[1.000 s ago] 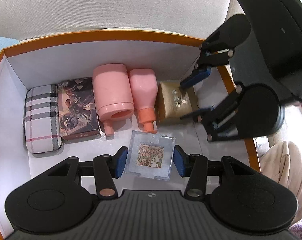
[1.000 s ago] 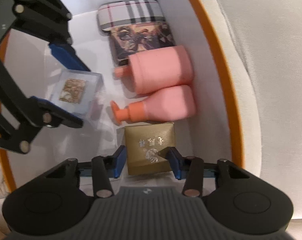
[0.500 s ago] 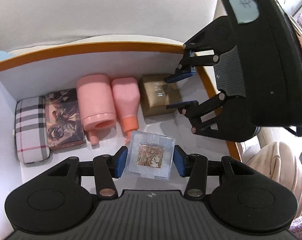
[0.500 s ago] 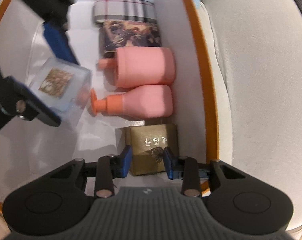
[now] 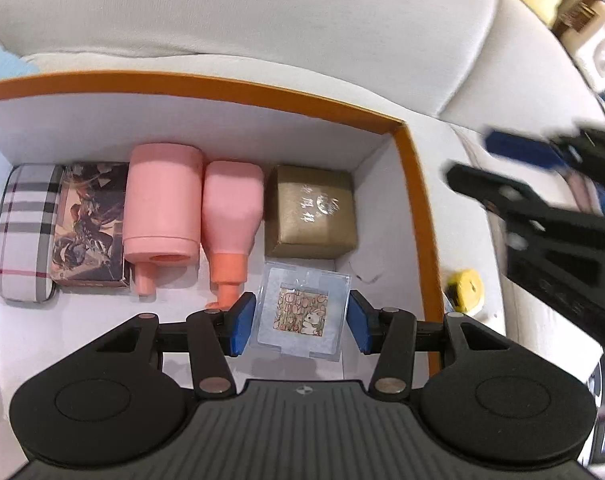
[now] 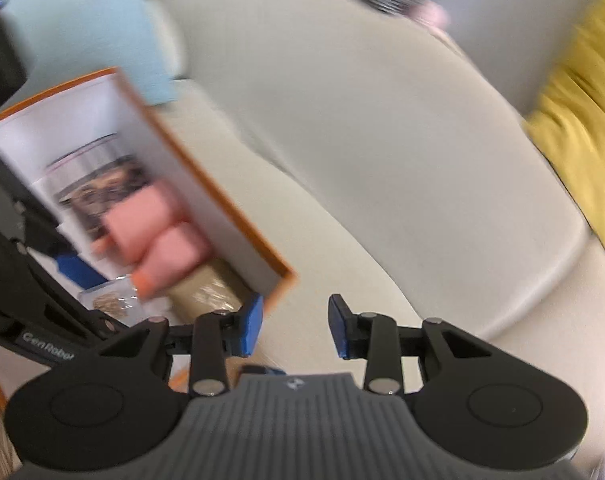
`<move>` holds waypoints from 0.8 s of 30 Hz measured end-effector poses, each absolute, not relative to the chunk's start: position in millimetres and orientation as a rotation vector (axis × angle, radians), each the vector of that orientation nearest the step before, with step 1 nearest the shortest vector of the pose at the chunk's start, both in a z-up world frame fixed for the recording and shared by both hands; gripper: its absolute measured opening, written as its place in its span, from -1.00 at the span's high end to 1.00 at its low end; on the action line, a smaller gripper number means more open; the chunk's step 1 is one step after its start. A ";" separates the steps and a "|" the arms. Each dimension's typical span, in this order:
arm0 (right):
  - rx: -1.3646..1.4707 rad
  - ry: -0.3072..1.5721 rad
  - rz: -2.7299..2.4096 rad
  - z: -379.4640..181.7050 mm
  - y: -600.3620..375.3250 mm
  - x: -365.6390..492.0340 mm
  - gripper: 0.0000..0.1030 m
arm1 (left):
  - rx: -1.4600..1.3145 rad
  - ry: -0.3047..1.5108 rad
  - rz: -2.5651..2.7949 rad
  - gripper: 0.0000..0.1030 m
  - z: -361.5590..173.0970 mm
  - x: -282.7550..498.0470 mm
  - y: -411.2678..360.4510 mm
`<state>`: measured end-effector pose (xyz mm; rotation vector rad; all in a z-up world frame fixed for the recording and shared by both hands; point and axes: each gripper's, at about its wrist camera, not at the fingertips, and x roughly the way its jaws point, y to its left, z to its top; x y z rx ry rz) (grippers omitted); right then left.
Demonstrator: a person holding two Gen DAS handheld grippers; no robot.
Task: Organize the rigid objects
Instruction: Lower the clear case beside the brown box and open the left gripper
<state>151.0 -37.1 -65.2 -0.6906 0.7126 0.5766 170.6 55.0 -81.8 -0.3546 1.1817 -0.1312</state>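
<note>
**Box nearly filled, clear case still in the grip**

While the left gripper (image 5: 299,322) holds the clear case (image 5: 302,314) between its pads, low over the box (image 5: 416,184) floor, five things already lie in a row along the far wall: plaid case (image 5: 24,232), printed box (image 5: 90,224), two pink bottles (image 5: 164,208), gold box (image 5: 312,212). Case sits just in front of the gold box, near the right wall; judged not yet set down.

Right gripper (image 6: 295,330) is outside the box over the sofa (image 6: 382,140), empty, jaws part open after a slight widening.

Left to do: release the case. A yellow thing (image 5: 464,286) lies outside on the sofa, perhaps next. Small bottle's nozzle lies close beside the left pad; mind it.
</note>
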 end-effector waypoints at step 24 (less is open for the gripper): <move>-0.409 0.894 0.472 -83.0 -108.7 144.9 0.21 | -0.591 1.184 -0.048 -0.44 -111.2 201.1 61.6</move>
